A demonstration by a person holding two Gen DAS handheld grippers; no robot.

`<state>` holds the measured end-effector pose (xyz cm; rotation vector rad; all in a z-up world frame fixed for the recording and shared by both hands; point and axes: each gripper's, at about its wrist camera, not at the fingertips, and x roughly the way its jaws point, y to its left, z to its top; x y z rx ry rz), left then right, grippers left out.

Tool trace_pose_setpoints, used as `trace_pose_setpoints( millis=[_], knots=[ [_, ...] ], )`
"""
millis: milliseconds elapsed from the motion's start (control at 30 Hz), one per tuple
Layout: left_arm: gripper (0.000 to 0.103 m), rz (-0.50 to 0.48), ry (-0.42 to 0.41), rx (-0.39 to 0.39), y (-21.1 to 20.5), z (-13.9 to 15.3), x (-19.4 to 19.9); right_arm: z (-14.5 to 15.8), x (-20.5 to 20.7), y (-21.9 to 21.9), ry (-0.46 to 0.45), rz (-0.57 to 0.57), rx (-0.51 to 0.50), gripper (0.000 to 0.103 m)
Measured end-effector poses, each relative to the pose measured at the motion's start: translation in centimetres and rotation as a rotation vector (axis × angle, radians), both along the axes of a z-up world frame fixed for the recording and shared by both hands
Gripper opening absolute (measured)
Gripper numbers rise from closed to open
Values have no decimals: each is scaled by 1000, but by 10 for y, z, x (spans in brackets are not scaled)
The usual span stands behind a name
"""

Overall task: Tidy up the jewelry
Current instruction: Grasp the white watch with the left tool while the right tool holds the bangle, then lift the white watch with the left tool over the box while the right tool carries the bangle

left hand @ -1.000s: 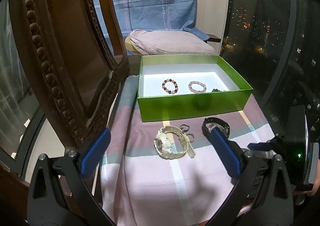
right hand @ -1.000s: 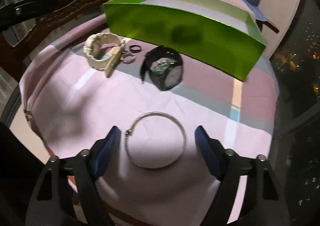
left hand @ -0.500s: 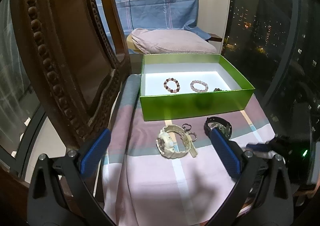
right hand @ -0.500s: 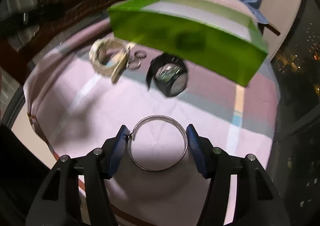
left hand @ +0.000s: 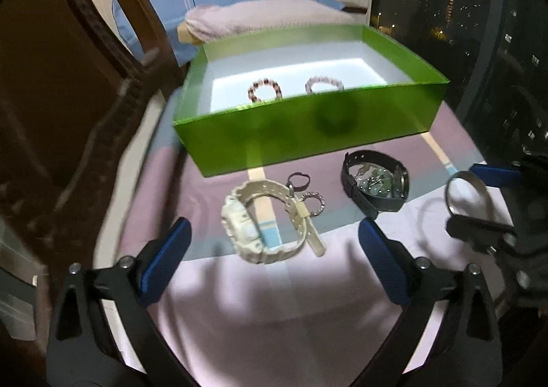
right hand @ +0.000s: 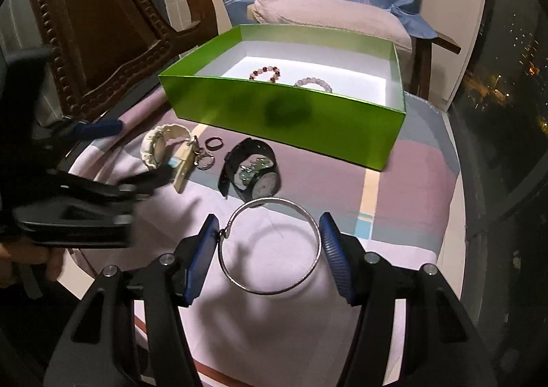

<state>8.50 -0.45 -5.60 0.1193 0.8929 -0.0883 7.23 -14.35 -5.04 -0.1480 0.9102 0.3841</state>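
On the checked cloth point(right hand: 404, 202), a green box point(right hand: 284, 119) sits behind two watches. The right gripper point(right hand: 270, 246) pinches a silver bangle point(right hand: 270, 246), lying flat, raised above the cloth, clasp leftward. The left gripper's point(left hand: 274, 250) fingers are spread, empty, near the cream watch point(left hand: 263, 219).

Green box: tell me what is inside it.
In the green box lie a dark-and-pink bead bracelet and a pale pink bead bracelet on the white floor. The front wall hides the nearest strip of floor, so anything there cannot be seen.

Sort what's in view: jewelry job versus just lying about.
Job: silver bangle in the right hand-held gripper, green box, white watch, black watch, two rings, beaded bracelets.
Lying about: pillow, wooden chair, checked cloth.
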Motion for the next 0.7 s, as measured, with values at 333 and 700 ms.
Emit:
trace_pose_setpoints(
  millis=[333,700],
  knots=[
    [54,64,77,-44,10,-20,17,1,0,-4,-8,-4,17,59],
    [53,11,-236,-110,12,73,-58,32,-16,-10,-133,-14,87,59]
  ],
)
